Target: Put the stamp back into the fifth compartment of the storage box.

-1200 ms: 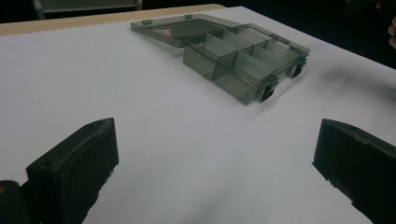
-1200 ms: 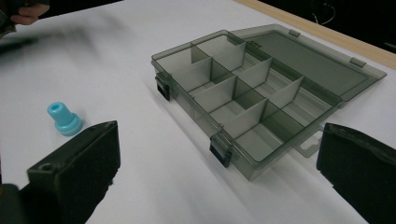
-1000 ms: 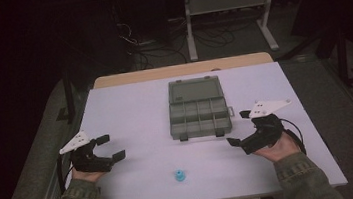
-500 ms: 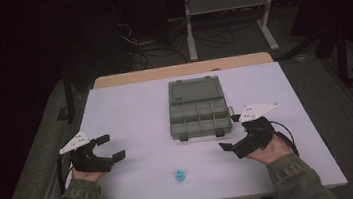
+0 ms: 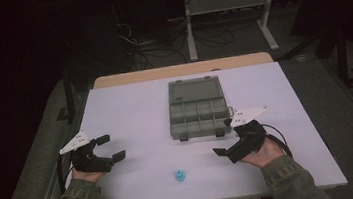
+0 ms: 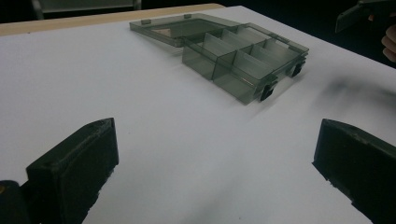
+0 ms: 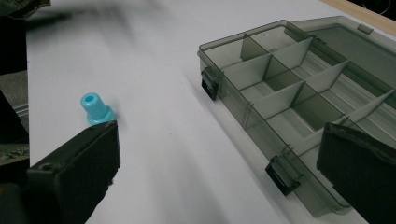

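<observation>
Blue plastic peg point(image 5: 178, 175) stands upright on the near tabletop point(image 5: 130, 110) between both grippers — right gripper point(image 5: 226, 144), fingers spread wide and empty, nearest — likely light, rigid and smooth, best pinched across its narrow upper barrel, above the flared base.

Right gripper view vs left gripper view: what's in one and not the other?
Right gripper view: the small blue cap-shaped part standing on the white table, just past one of the open right gripper's jaws. Left gripper view: the other hand's fingers and gripper at the top right corner, and the open left gripper's own jaws. Both: the open, empty grey compartment box with its lid laid flat, on the same table.
</observation>
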`<state>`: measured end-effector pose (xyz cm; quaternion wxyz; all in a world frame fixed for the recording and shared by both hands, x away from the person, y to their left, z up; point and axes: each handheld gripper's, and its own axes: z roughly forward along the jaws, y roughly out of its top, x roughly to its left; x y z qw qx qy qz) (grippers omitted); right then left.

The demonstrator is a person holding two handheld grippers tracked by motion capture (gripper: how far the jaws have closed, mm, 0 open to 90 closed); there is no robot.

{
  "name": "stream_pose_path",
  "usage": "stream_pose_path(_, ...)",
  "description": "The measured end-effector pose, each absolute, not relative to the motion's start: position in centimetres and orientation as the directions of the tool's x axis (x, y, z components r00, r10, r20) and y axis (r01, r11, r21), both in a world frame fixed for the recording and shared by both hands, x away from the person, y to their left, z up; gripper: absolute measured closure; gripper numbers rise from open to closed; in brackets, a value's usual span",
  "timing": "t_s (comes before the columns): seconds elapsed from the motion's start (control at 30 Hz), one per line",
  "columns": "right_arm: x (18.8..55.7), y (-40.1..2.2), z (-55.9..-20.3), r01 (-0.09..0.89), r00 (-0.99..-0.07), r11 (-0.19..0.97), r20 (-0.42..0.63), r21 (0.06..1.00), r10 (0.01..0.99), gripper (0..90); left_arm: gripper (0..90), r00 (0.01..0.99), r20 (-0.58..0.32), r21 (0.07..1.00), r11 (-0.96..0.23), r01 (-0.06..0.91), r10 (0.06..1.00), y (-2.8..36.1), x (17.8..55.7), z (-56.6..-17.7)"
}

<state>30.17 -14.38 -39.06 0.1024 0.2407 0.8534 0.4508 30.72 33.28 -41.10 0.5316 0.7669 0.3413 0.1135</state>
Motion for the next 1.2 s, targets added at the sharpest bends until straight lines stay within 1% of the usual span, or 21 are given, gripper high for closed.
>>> stream_pose_path(1.2,29.7,-9.8,-39.9,0.278,-0.922,0.561,0.053,0.780,0.384,0.0,0.0,0.743,-0.188,0.892,-0.205,0.403,0.642,33.3,30.7,-41.1)
